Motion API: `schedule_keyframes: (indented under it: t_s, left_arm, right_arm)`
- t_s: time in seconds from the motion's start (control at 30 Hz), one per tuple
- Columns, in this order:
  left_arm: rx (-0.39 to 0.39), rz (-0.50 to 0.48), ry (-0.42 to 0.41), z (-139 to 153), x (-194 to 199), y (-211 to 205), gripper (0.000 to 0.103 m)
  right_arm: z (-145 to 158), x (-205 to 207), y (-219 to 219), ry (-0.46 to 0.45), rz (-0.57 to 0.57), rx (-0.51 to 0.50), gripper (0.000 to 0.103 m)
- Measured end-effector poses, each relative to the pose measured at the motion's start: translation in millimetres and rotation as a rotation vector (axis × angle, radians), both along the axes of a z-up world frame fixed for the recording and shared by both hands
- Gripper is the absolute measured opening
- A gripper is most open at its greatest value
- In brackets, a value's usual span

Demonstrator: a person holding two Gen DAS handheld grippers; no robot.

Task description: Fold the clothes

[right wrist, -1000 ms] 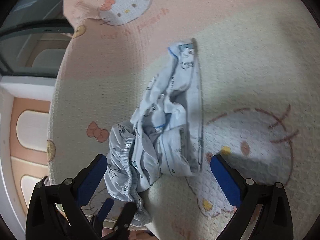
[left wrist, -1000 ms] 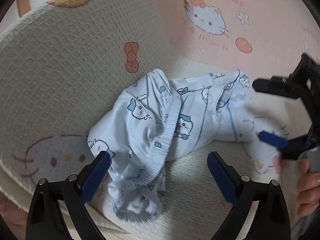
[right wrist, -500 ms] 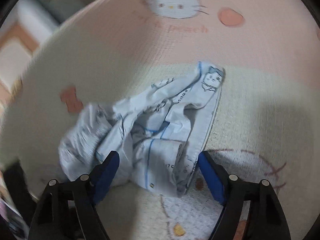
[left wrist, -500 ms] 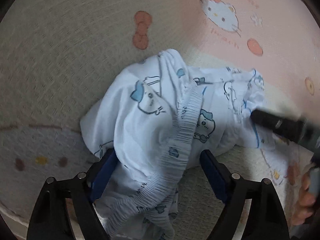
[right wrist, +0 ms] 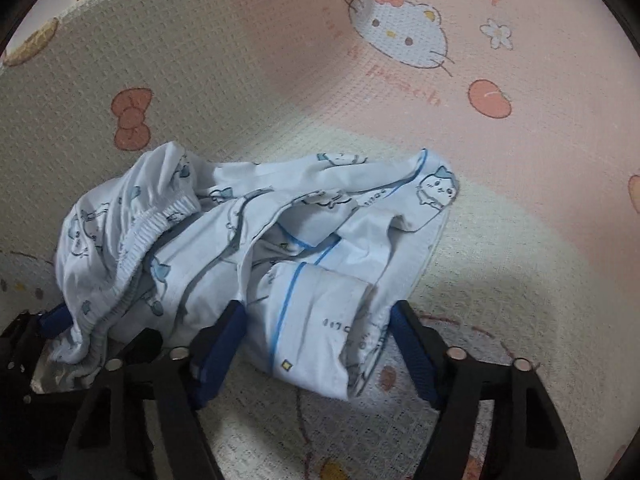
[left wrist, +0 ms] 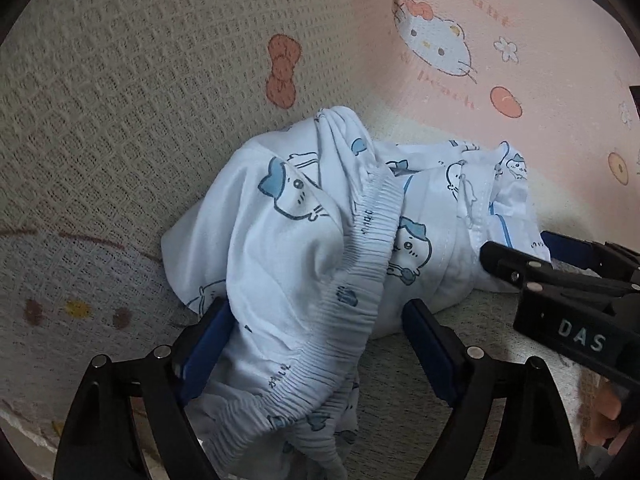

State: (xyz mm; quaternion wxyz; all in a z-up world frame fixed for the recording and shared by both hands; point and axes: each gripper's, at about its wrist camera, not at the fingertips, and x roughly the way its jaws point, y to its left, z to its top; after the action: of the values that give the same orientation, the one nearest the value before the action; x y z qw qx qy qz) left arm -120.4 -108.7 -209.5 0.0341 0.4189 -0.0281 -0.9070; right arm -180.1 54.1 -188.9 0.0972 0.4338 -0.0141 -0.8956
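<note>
Both grippers have closed in since a second ago: left gripper [left wrist: 316,340] straddles the elastic waistband [left wrist: 360,280] with fingers wide, right gripper [right wrist: 316,344] gapes around a hem. Crumpled pyjama garment [right wrist: 248,248] fills the frame's centre on the blanket [right wrist: 500,280]; light, limp, best pinched at the waistband.

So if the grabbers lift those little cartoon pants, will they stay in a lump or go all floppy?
Probably floppy: the pants lie crumpled in soft folds. The gathered waistband may stretch and sag. They look thin, so likely light.

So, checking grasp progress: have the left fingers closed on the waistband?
No, the left gripper fingers stand apart, straddling the waistband.
</note>
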Motion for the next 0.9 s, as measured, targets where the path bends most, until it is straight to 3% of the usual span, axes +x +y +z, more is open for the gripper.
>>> schedule_keyframes:
  t_s: [0.1, 0.17, 0.37, 0.57, 0.67, 0.9]
  left_arm:
    - [0.005, -0.001, -0.012, 2, -4, 1, 0.078]
    - [-0.001, -0.003, -0.018, 6, -1, 0, 0.061]
    - [-0.017, -0.025, -0.028, 14, 5, 0, 0.037]
    - [-0.027, -0.035, -0.008, 25, 5, 12, 0.029]
    - [0.016, -0.023, -0.006, 35, 4, 13, 0.029]
    - [0.039, -0.013, 0.016, 52, 18, 20, 0.028]
  right_arm:
    - [1, 0, 2, 0.005, -0.009, 0.002, 0.054]
    - [2, 0, 2, 0.007, -0.008, -0.003, 0.046]
    - [5, 3, 5, 0.017, -0.017, 0.005, 0.032]
    - [11, 9, 15, 0.023, -0.045, -0.024, 0.022]
    - [14, 13, 17, 0.030, -0.057, -0.024, 0.017]
    - [20, 22, 26, 0.029, -0.090, -0.036, 0.013]
